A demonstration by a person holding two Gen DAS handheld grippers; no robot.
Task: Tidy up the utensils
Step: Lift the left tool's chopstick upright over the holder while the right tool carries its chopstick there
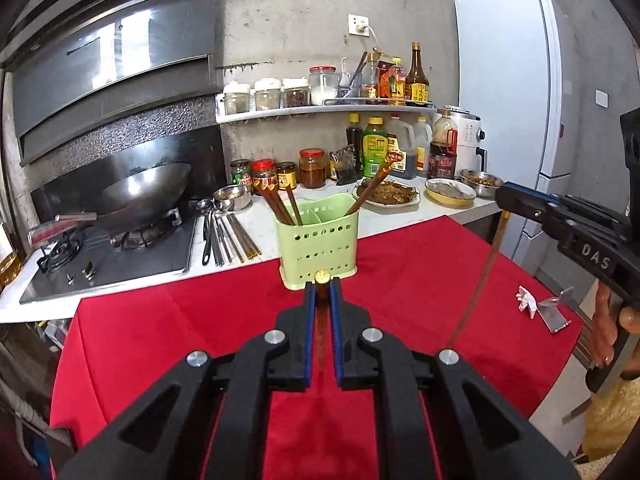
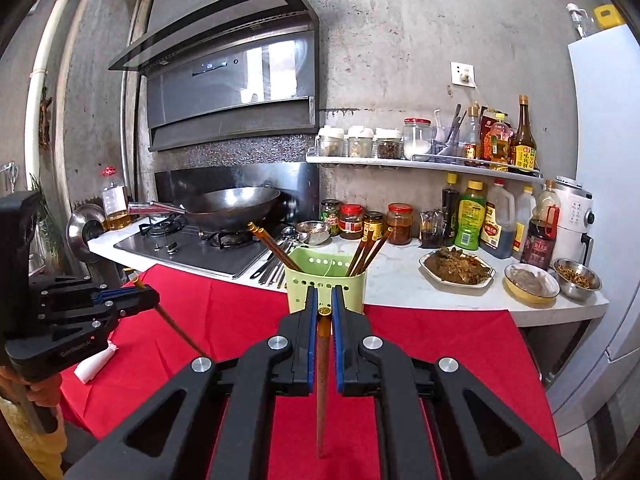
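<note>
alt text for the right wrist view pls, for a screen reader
The right claw is shut on a brown chopstick, tip pointing down at a red tablecloth. Just beyond stands a green utensil holder with more chopsticks in it; the left claw, at left, grips another chopstick. Behind: stove, wok, condiment jars.

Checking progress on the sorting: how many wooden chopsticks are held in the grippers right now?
2. One chopstick is clamped between the left gripper fingers; the other chopstick is clamped in the right gripper. More stand in the green holder, some possibly hidden.
</note>
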